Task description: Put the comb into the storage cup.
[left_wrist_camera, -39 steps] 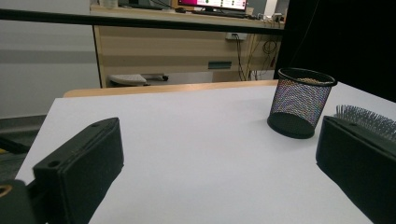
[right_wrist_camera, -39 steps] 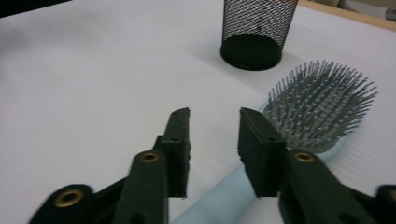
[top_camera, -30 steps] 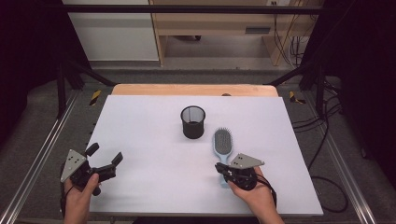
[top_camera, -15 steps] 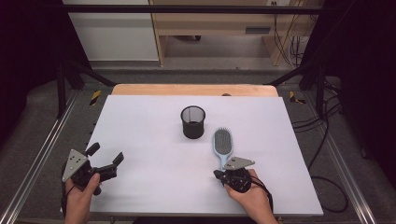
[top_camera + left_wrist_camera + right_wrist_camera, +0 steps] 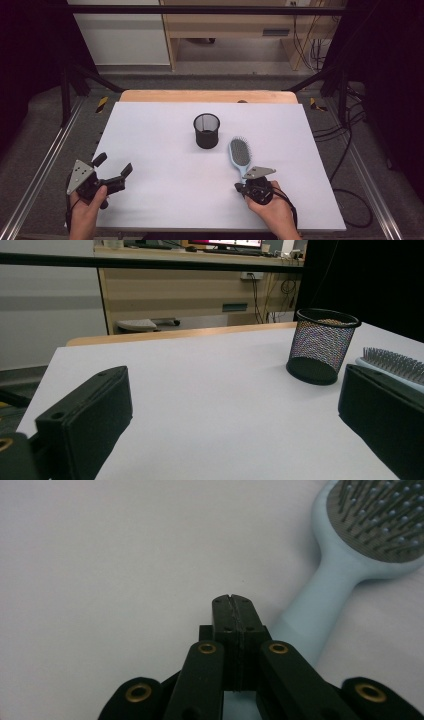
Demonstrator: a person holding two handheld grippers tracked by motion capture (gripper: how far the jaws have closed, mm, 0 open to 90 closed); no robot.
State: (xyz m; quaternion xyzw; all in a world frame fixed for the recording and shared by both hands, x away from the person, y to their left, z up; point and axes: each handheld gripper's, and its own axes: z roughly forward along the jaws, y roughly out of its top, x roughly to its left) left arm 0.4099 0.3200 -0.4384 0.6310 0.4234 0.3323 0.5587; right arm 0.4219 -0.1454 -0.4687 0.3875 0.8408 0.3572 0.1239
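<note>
A pale blue hairbrush [image 5: 240, 157] lay flat on the white table [image 5: 165, 135], bristles up, just right of centre. Its long axis ran from the bristled head, nearest a black mesh cup [image 5: 206, 130], back and slightly rightward to the handle, which pointed at the person's right hand. The right gripper [image 5: 248, 188] sat at that handle's end; in the right gripper view its jaws were pressed fully together with nothing between them, and the handle [image 5: 320, 610] passed just beside them on the right and seemed to run under the gripper body. The left gripper [image 5: 114, 169] rested well apart at the table's left edge, jaws spread wide and empty. The right hand looked by far the nearer one for any lift.
</note>
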